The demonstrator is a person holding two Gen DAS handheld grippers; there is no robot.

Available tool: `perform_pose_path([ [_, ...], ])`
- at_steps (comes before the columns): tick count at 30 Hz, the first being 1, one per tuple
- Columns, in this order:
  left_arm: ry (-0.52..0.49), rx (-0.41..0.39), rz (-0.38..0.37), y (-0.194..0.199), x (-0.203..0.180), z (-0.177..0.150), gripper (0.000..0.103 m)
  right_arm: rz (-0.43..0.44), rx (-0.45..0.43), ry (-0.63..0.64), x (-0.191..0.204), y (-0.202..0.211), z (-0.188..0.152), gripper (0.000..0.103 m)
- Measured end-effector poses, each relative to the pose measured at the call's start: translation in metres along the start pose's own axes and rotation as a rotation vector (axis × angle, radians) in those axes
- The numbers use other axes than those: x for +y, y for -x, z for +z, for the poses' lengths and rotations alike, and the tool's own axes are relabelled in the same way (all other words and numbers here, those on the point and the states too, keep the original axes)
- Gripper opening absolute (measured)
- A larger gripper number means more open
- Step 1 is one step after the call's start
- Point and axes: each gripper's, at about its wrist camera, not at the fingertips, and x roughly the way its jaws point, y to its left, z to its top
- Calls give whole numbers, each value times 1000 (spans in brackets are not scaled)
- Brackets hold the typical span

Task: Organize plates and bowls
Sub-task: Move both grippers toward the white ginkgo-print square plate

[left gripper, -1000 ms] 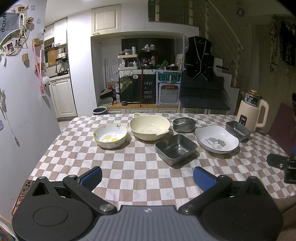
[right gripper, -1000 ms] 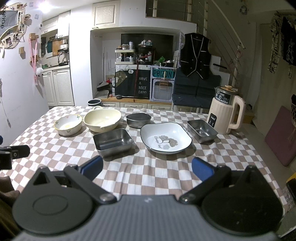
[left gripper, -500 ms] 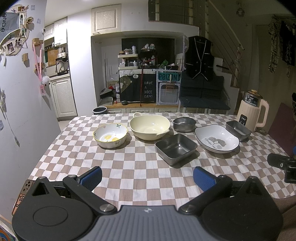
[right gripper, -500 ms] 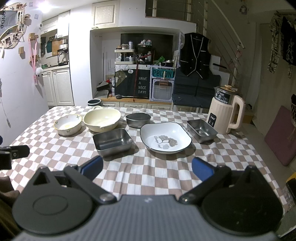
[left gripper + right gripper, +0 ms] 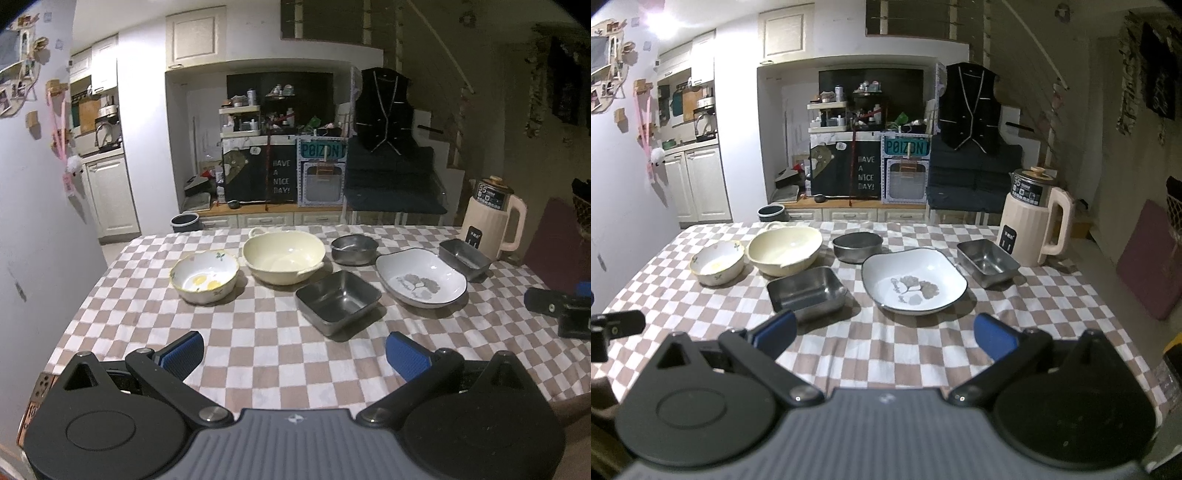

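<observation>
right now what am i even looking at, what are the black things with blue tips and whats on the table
There is no robot here. A person holds one two-finger gripper in each hand, and each gripper has a fisheye camera looking forward along its fingers, so each picture shows one gripper's own view.

The left gripper and the right gripper are both open and hold nothing. The blue tips are their finger pads.

On the checkered tablecloth sit six dishes, all apart: a flowered bowl, a cream bowl, a round metal bowl, a square metal tray, a white plate with a leaf print and a smaller metal tray. A beige kettle stands at the far right.

Nothing is stacked yet.
</observation>
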Motion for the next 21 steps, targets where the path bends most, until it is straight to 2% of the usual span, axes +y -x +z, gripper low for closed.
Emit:
perform_pose_path([
  [4, -59, -14, -13, -9, -10, 11, 103, -15, -2, -34, -9, -9, 10, 103],
  [8, -95, -34, -46, -19, -18, 23, 103, -51, -29, -10, -12, -16, 19, 103],
  [14, -37, -29, -95, -44, -21, 45, 103, -106, -74, 35, -18, -35, 31, 103],
  [18, -41, -37, -69, -67, -27, 58, 103, -157, -117, 56, -23, -51, 42, 103],
  [21, -75, -51, -35, -85, -35, 67, 103, -157, -143, 35, -30, -65, 50, 103],
])
